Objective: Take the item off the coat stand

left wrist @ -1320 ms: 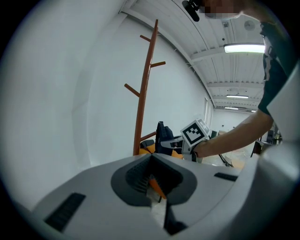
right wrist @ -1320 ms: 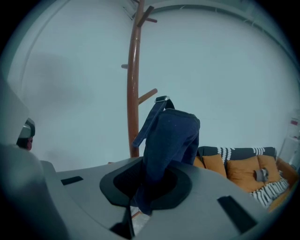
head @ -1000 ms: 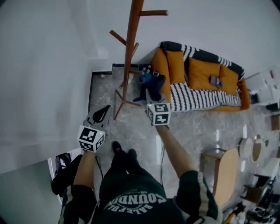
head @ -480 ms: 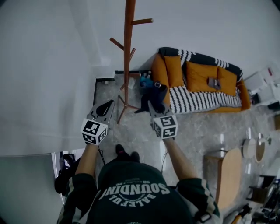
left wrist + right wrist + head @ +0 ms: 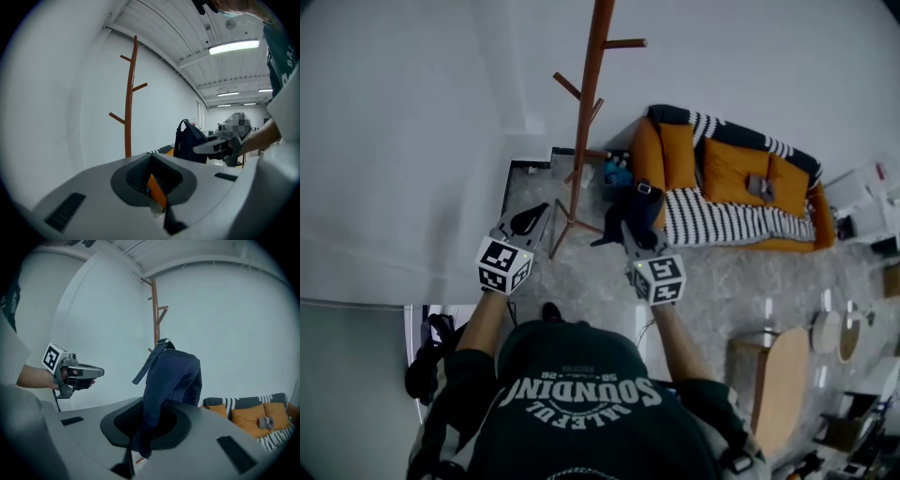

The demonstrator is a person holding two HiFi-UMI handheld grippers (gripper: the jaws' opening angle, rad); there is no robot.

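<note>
A tall brown wooden coat stand (image 5: 586, 122) rises by the white wall, its pegs bare; it also shows in the left gripper view (image 5: 128, 108) and the right gripper view (image 5: 155, 310). A dark navy bag (image 5: 635, 211) hangs clear of the stand, to its right, with my right gripper (image 5: 630, 234) on it. Its jaws are closing, and the bag's fabric (image 5: 171, 376) is pinched between them (image 5: 140, 441). My left gripper (image 5: 530, 220) is left of the stand's feet, shut with nothing in it (image 5: 157, 197). From the left, the bag (image 5: 190, 140) dangles off the right gripper (image 5: 206, 149).
An orange sofa (image 5: 731, 178) with a black-and-white striped throw stands against the wall to the right. A small blue item (image 5: 614, 173) lies between the stand and the sofa. A round wooden table (image 5: 778, 375) is at lower right, a dark bag (image 5: 427, 366) at lower left.
The right gripper has drawn back toward the person's body with the bag still in it. The left gripper has stayed level beside it. The head view has shifted slightly.
</note>
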